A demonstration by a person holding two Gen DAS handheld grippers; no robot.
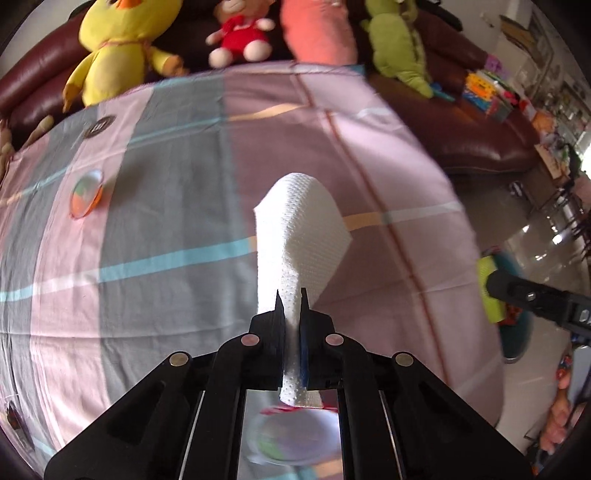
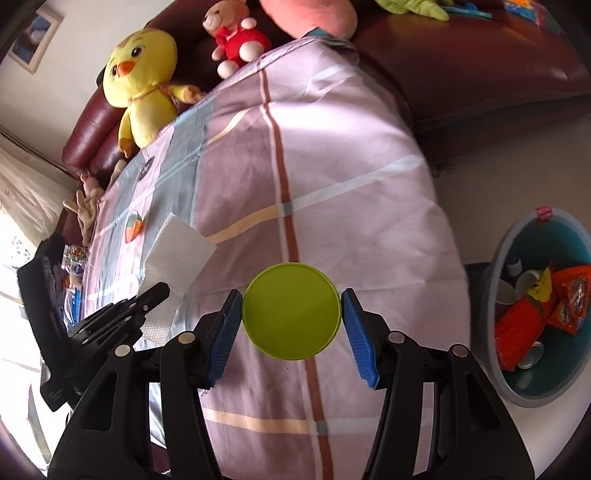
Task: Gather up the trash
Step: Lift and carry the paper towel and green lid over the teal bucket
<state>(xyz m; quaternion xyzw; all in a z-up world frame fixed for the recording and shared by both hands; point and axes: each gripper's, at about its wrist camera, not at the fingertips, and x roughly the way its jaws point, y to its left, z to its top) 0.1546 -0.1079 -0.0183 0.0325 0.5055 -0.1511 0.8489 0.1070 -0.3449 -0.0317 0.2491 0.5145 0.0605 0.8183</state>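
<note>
My left gripper (image 1: 291,295), jaws pinched tight on a white paper towel (image 1: 299,236), holds the sheet at 12 o'clock above the striped cloth (image 1: 166,229). My right gripper (image 2: 291,317) clamps a green round lid (image 2: 291,311) edgewise between its blue pads (image 2: 356,325). The trash bin (image 2: 517,391), holding orange wrappers (image 2: 524,325), stands at 3 o'clock.

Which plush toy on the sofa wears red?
The small bear, between the yellow chick and the pink plush; it alone wears a red outfit.
</note>
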